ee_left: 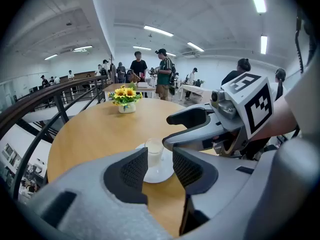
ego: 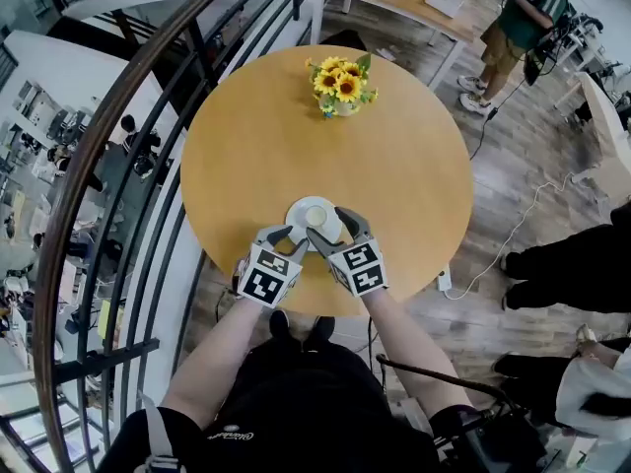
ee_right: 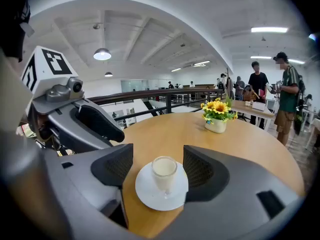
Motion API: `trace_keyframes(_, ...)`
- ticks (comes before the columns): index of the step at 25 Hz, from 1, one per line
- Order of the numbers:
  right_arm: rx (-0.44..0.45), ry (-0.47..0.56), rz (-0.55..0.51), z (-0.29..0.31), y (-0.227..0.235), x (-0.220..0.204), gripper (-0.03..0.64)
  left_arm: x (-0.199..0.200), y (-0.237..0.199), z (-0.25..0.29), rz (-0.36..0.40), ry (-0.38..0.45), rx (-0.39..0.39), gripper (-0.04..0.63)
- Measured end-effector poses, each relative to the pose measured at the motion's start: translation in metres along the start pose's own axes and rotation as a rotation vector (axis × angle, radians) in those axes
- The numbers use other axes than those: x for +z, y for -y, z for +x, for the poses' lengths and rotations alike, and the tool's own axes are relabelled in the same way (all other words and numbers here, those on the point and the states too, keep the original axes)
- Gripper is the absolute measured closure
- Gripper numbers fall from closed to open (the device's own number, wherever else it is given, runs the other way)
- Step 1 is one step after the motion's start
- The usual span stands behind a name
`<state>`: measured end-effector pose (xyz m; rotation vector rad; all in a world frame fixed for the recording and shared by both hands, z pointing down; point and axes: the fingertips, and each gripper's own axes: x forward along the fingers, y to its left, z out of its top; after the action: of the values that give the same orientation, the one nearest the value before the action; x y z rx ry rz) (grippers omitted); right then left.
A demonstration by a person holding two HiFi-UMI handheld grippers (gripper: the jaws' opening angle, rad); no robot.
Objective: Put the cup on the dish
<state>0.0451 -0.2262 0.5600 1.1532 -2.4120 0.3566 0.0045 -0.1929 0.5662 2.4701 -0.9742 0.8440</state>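
Here, a small pale cup (ee_right: 164,170) stands upright on the middle of a white dish (ee_right: 146,190), low and centre in the head view, near the close edge of a round wooden table (ego: 394,166). The right gripper (ee_right: 158,156) sits with its jaws wide apart. The cup is between and just beyond them, and neither pad touches it. The left gripper (ee_left: 160,156) comes in from the lower left with a narrower gap between its jaws and grips nothing; cup and dish show through that gap. A vase of sunflowers (ego: 341,87) sits well apart, toward the top of the frame, and a dark curved railing (ego: 118,166) sweeps down the left side.

The placing itself looks done, so the step in hand is probably the release and retreat. To do it well, keep both sets of jaws spread and draw each gripper straight back along its own line toward the bottom of the frame. Raise them slightly so that no pad clips the cup's rim or catches the dish's edge. The cup looks tall and narrow-footed, so a sideways brush could tip it.
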Motion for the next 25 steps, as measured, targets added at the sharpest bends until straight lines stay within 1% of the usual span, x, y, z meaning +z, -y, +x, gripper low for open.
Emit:
trace_keyframes(3,-0.001,0.023,-0.004,-0.02,-0.005,0.007,0.31,0.01,0.003,-0.012,0.011,0.03,0.005,0.437)
trace_keyframes(7,-0.008,0.064,0.02,-0.045,-0.007,0.023,0.327,0.03,0.01,-0.028,0.026,0.076,0.007,0.437)
trace_keyframes(11,-0.023,0.128,0.037,-0.068,-0.008,0.047,0.352,0.056,0.02,-0.039,0.054,0.15,0.007,0.449)
trace_keyframes(14,-0.022,0.169,0.05,-0.084,-0.017,0.058,0.376,0.063,0.027,-0.049,0.066,0.193,0.014,0.454)
trace_keyframes(18,-0.048,0.216,0.075,-0.1,-0.022,0.065,0.43,0.074,0.031,-0.063,0.066,0.252,0.014,0.472)
trace_keyframes(21,-0.072,0.234,0.102,-0.108,-0.022,0.065,0.479,0.075,0.035,-0.068,0.067,0.267,0.017,0.48)
trace_keyframes(23,-0.093,0.251,0.13,-0.111,-0.021,0.067,0.528,0.078,0.033,-0.073,0.056,0.289,0.028,0.486)
trace_keyframes(25,-0.112,0.273,0.14,-0.113,-0.02,0.073,0.562,0.084,0.031,-0.08,0.05,0.32,0.041,0.498)
